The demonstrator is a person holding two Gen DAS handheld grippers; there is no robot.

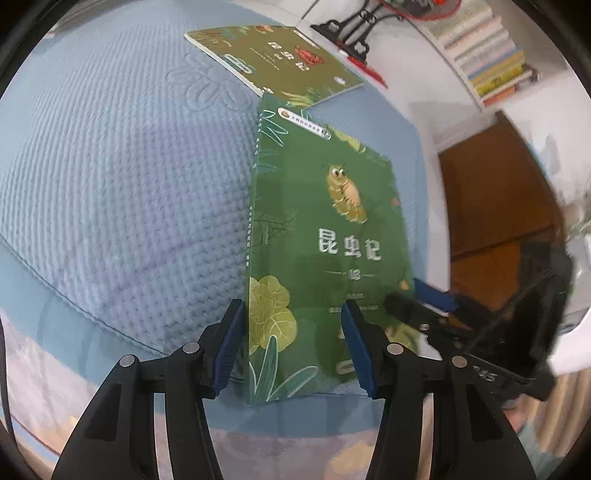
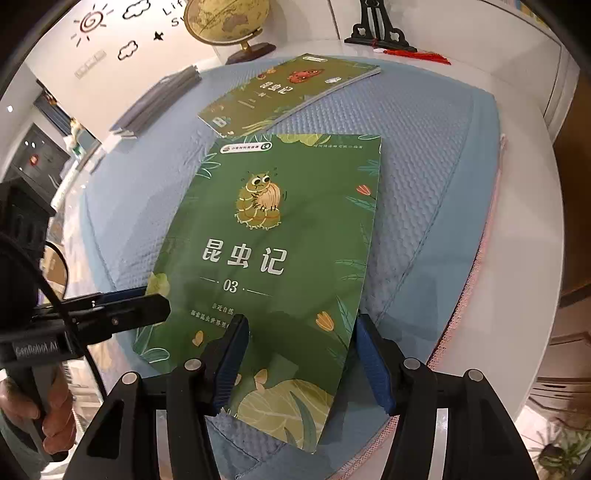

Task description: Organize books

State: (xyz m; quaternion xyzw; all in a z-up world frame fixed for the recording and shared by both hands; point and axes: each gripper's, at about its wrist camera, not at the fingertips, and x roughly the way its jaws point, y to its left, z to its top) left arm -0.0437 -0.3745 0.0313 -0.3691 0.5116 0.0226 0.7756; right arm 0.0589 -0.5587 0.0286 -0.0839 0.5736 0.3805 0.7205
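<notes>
**Supervisor:** Report surface and item.

**Operator:** I see a blue quilted waffle-textured mat [image 2: 424, 155] on a white table [image 2: 524, 110]. The green book [image 2: 280, 236] lies on the mat, a thin glossy paperback with a cartoon insect, the title "昆虫记" and the number "03". A second, olive book [image 2: 288, 92] of the same series lies flat just beyond it.

**Supervisor:** Claw states?

**Operator:** The left gripper [image 1: 291, 347] straddles the green book's spine edge; whether its blue ribbed pads press, I cannot tell. The right gripper [image 2: 303, 354] stands apart over the book's near right edge, nothing clamped. The left unit's body reads "GenRobot.AI".

**Supervisor:** Background?

**Operator:** A globe [image 2: 229, 22] and a black stand [image 2: 380, 29].
</notes>
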